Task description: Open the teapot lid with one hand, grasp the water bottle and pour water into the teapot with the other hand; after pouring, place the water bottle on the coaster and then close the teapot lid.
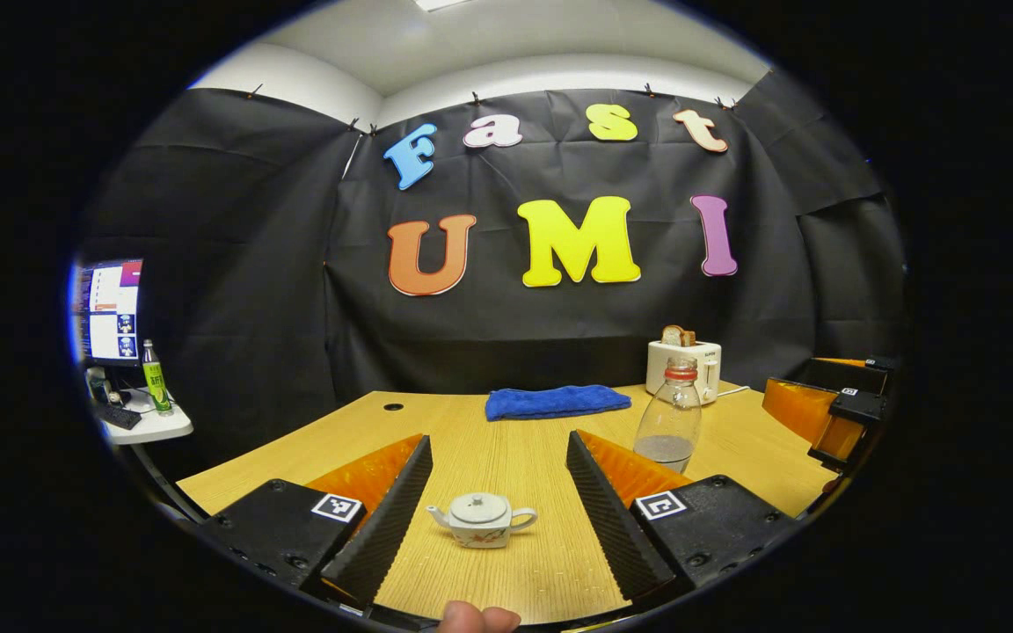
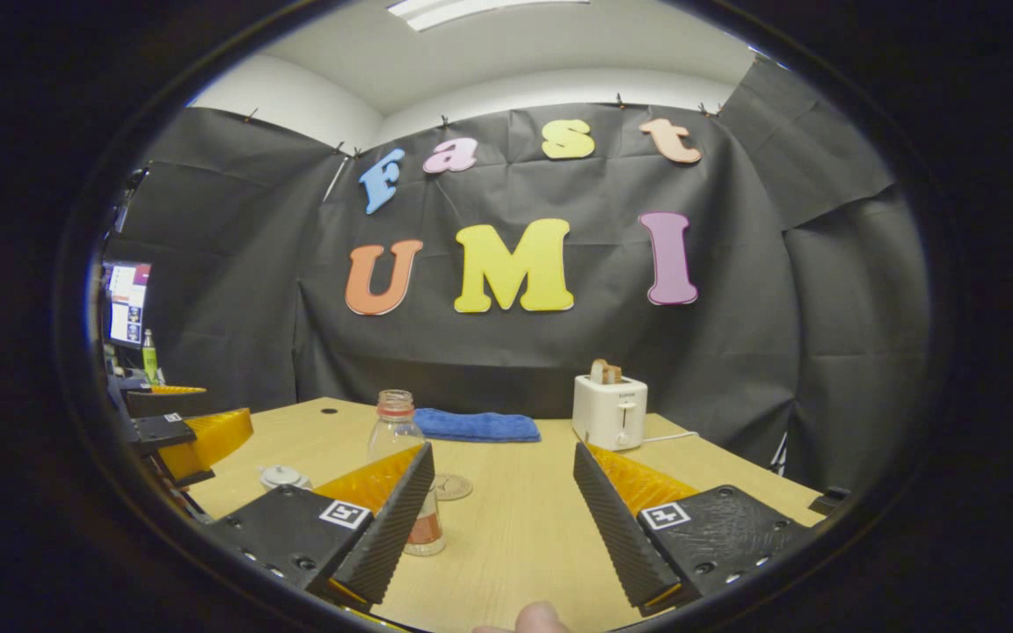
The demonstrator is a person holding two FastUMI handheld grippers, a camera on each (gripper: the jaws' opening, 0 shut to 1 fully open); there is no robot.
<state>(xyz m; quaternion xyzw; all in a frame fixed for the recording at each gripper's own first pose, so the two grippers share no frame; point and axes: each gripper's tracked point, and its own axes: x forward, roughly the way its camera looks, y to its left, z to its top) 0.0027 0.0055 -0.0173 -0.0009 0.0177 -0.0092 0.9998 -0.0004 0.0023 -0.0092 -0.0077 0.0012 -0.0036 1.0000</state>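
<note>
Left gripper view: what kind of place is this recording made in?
Likely a staged recording booth, not a real kitchen: black cloth wall, one wooden table with a teapot, water bottle and toaster, and a monitor on a side desk.

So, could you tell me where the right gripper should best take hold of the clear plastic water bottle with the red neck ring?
Probably around the clear plastic water bottle at its straight lower body, coming in level from the front. It stands upright and uncapped, so a sideways pinch keeps it vertical. The right gripper is open, with the bottle partly behind its left finger, so it would need shifting left first.
</note>
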